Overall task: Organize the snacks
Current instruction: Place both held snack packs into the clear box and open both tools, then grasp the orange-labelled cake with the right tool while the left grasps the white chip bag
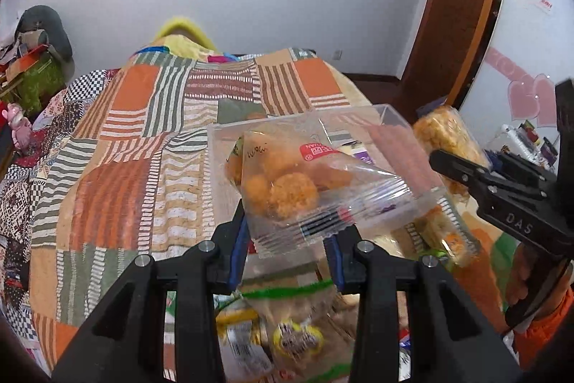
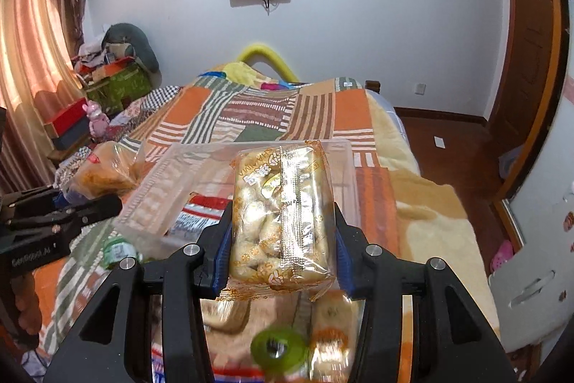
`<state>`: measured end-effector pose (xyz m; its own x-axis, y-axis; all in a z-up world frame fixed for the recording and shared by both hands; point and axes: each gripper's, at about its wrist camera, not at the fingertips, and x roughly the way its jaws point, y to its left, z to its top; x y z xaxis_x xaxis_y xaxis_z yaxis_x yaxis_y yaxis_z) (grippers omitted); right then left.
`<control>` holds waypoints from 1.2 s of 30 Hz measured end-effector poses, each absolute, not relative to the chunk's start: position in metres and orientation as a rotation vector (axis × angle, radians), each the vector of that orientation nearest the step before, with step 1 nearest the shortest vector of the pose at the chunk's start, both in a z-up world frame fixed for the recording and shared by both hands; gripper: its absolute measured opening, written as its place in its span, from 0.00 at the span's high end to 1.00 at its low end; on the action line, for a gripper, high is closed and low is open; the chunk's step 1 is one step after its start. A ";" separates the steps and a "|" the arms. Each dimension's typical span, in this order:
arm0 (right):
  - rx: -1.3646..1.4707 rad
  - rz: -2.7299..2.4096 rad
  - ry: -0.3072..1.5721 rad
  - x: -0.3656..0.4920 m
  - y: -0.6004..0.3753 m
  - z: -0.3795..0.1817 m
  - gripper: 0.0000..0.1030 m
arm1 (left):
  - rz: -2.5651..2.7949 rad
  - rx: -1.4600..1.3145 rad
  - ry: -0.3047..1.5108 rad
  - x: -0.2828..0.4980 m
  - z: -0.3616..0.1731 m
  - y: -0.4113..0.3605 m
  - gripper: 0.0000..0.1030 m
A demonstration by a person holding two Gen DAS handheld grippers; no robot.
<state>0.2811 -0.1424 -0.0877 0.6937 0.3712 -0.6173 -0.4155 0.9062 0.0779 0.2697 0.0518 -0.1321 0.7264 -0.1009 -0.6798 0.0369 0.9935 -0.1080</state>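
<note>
My left gripper [image 1: 287,236] is shut on a clear bag of orange round snacks [image 1: 287,182] and holds it up over a clear plastic box [image 1: 391,117] on the bed. My right gripper [image 2: 281,239] is shut on an orange-printed pack of pale biscuits [image 2: 281,210], held above the same clear box [image 2: 161,182]. The right gripper also shows in the left wrist view [image 1: 455,167], with its pack [image 1: 445,135] beyond it. The left gripper shows at the left edge of the right wrist view [image 2: 107,203], with its bag [image 2: 107,171].
Several loose snack packs [image 1: 287,329] lie blurred below the grippers; they also show in the right wrist view [image 2: 280,340]. A striped patchwork blanket [image 1: 143,139] covers the bed. Boxes and clutter [image 2: 107,85] stand at the far left; wooden floor [image 2: 452,153] and door at the right.
</note>
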 end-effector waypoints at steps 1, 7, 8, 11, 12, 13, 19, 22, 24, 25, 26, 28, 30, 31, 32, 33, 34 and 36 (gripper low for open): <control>-0.071 0.444 0.683 0.287 -0.142 -0.089 0.58 | -0.077 -0.090 0.766 0.276 -0.136 0.052 0.64; -0.106 0.487 0.756 0.312 -0.123 -0.098 0.58 | -0.071 -0.065 0.817 0.303 -0.151 0.048 0.63; -0.115 0.495 0.767 0.314 -0.121 -0.099 0.58 | -0.071 -0.060 0.820 0.305 -0.152 0.047 0.63; -0.121 0.517 0.805 0.319 -0.118 -0.106 0.58 | -0.077 -0.060 0.841 0.312 -0.157 0.047 0.63; -0.121 0.520 0.818 0.320 -0.116 -0.109 0.58 | -0.074 -0.065 0.847 0.313 -0.159 0.047 0.62; -0.125 0.521 0.826 0.321 -0.118 -0.110 0.58 | -0.070 -0.064 0.847 0.313 -0.159 0.047 0.59; -0.161 0.515 0.836 0.319 -0.115 -0.110 0.57 | -0.070 -0.029 0.823 0.304 -0.153 0.042 0.39; -0.172 0.507 0.818 0.315 -0.117 -0.102 0.51 | -0.072 -0.035 0.801 0.295 -0.142 0.044 0.38; -0.178 0.498 0.792 0.310 -0.120 -0.096 0.46 | -0.076 -0.053 0.787 0.288 -0.133 0.047 0.37; -0.181 0.493 0.779 0.306 -0.122 -0.092 0.46 | -0.075 -0.062 0.779 0.284 -0.128 0.050 0.36; -0.183 0.491 0.767 0.302 -0.124 -0.087 0.45 | -0.074 -0.068 0.771 0.280 -0.124 0.051 0.35; -0.176 0.494 0.749 0.297 -0.129 -0.080 0.43 | -0.069 -0.074 0.752 0.270 -0.114 0.056 0.32; -0.168 0.494 0.730 0.291 -0.135 -0.073 0.42 | -0.060 -0.075 0.740 0.262 -0.107 0.061 0.29; -0.165 0.493 0.718 0.288 -0.137 -0.069 0.42 | -0.054 -0.075 0.737 0.257 -0.104 0.064 0.26; -0.163 0.492 0.709 0.284 -0.140 -0.065 0.42 | -0.050 -0.074 0.737 0.253 -0.102 0.066 0.25; -0.158 0.491 0.696 0.279 -0.144 -0.060 0.42 | -0.041 -0.075 0.739 0.248 -0.101 0.070 0.21; -0.155 0.490 0.688 0.276 -0.147 -0.057 0.41 | -0.035 -0.076 0.741 0.244 -0.102 0.072 0.19; -0.152 0.484 0.670 0.268 -0.153 -0.052 0.40 | -0.024 -0.077 0.752 0.236 -0.104 0.076 0.18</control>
<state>0.2678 -0.1528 -0.0517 0.6782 0.3812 -0.6282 -0.4770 0.8787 0.0183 0.2358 0.0763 -0.1036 0.7305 -0.0491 -0.6812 -0.0060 0.9969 -0.0783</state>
